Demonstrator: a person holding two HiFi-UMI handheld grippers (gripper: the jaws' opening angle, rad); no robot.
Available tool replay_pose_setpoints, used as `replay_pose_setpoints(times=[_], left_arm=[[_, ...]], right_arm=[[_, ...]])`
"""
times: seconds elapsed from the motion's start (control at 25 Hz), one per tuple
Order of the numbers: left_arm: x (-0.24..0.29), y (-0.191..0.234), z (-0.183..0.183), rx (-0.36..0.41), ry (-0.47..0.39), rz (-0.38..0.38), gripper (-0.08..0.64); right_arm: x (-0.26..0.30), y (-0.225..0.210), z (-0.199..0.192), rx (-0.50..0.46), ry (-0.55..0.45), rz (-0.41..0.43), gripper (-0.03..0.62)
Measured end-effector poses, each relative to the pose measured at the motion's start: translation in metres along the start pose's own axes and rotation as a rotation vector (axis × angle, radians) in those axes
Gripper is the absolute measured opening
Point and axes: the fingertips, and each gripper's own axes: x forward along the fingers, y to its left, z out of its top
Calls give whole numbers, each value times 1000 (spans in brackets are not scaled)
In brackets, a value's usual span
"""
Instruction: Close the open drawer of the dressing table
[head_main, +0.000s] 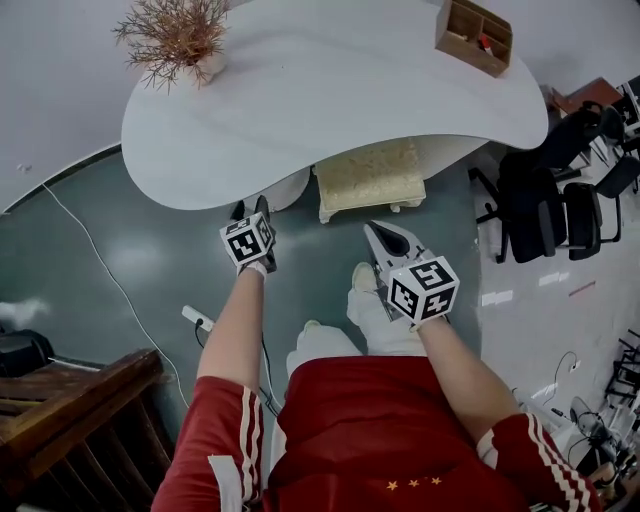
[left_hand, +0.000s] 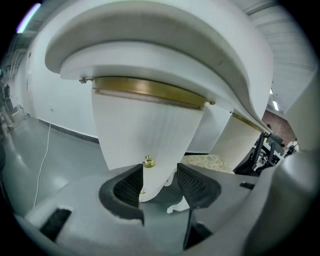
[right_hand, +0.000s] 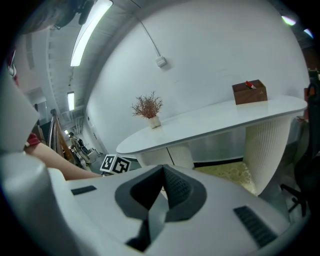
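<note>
The white dressing table (head_main: 330, 95) has a curved top on fluted white pedestals. In the left gripper view the left pedestal's front (left_hand: 145, 125) fills the middle, with a gold band (left_hand: 150, 90) under the top and a small gold knob (left_hand: 148, 161). My left gripper (left_hand: 159, 172) is open just in front of it; the knob sits a little above the gap and neither pad touches it. Whether that front stands out or flush I cannot tell. In the head view the left gripper (head_main: 251, 208) is at the table's near edge. My right gripper (head_main: 378, 232) hangs further back, shut and empty, its pads (right_hand: 172, 187) meeting.
A cream cushioned stool (head_main: 368, 175) stands under the table between the pedestals. On top are a dried plant in a pot (head_main: 180, 40) and a wooden box (head_main: 473, 35). Black office chairs (head_main: 560, 200) stand to the right, dark wooden furniture (head_main: 70, 410) to the lower left, and a cable with a plug strip (head_main: 197, 318) lies on the floor.
</note>
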Motion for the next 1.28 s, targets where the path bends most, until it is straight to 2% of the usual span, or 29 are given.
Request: replay_pose_setpoints(times=[0.36,0.72,1.04,1.28], left_arm=[[-96,-46,24,21,-43,-109,199],[-252,-51,54,86,-150,-254,190],[-376,-32,72,156,-249,-307,181],[-443,-43,107,184,-378,-332,181]], right_arm=[[-23,30,40,-63,14,-19,3],[-57,125,57,-149,42,61,3],[-120,181,74,-199,-14,52,3],[-174,194,117,-241,-125,42,3]])
